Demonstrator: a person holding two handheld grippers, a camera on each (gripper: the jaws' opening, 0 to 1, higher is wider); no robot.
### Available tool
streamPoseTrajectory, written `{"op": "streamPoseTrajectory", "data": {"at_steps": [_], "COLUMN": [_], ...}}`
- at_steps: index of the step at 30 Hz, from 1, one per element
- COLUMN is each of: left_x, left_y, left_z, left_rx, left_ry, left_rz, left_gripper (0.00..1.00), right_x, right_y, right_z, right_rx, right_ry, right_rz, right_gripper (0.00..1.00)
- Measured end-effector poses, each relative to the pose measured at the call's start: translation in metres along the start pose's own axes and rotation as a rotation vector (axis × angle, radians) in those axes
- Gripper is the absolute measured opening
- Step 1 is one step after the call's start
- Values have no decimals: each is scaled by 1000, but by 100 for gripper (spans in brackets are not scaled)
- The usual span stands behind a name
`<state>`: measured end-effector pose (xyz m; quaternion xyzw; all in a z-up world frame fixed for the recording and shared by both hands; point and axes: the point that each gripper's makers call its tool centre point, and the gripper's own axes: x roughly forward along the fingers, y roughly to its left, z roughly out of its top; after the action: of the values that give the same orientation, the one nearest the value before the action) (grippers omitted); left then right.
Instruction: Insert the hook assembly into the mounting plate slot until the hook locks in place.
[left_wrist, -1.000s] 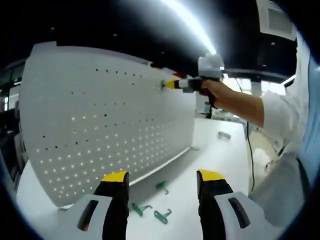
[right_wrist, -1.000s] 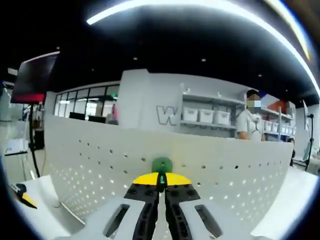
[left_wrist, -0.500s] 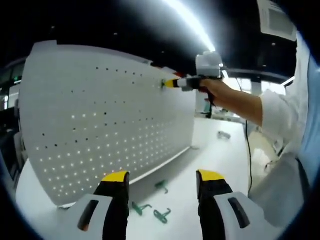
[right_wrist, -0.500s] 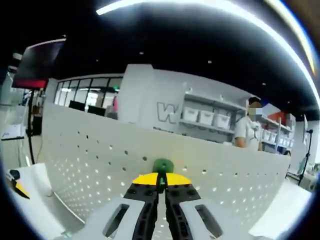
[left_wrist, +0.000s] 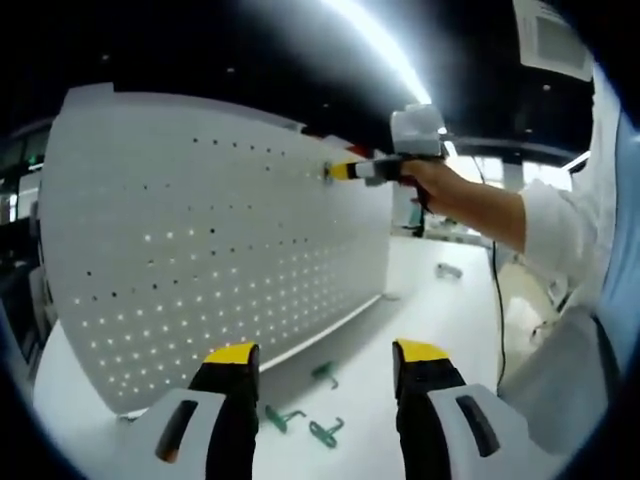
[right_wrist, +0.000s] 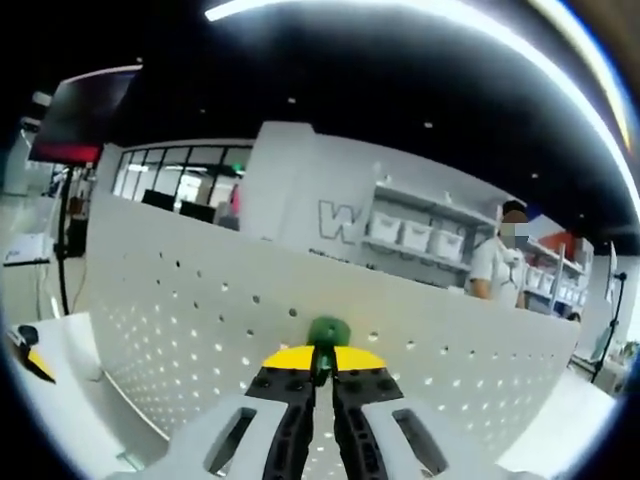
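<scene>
Right gripper (right_wrist: 322, 362) jaws pinched tight on green hook (right_wrist: 326, 333), pressed against white pegboard (right_wrist: 180, 320). Left gripper (left_wrist: 325, 365) jaws wide apart, holding nothing, above spare hooks (left_wrist: 300, 415) on desk (left_wrist: 440, 310).

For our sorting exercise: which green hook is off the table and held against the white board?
The green hook gripped by the right gripper at the pegboard; the other hooks lie on the table.

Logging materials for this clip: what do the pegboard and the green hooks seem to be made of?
Pegboard: looks like thin white-painted sheet metal, matte, with neat punched holes letting light through; plastic can't be excluded. Green hook in the right claw: smooth even green, likely moulded plastic or coated metal. Loose hooks on the table: same green, thin bent shapes.
</scene>
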<state>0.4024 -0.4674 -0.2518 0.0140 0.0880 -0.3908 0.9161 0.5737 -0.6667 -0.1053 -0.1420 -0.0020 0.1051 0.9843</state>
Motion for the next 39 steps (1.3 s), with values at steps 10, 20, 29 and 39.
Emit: {"op": "streamPoseTrajectory", "data": {"at_steps": [10, 20, 29, 39], "left_x": [1, 1, 1, 1], "left_y": [0, -1, -2, -2], "left_z": [-1, -1, -2, -2], "left_rx": [2, 6, 7, 8], "left_ry": [2, 6, 10, 10], "left_rz": [-1, -3, -4, -5], "left_gripper": [55, 55, 54, 55], "right_x": [-5, -15, -24, -31], "right_y": [-1, 3, 21, 30], "right_z": [-12, -39, -72, -96], "right_rx": [0, 0, -17, -26], "right_ry": [18, 76, 141, 185], "right_rz": [0, 13, 60, 93], "right_gripper": [8, 18, 18, 19]}}
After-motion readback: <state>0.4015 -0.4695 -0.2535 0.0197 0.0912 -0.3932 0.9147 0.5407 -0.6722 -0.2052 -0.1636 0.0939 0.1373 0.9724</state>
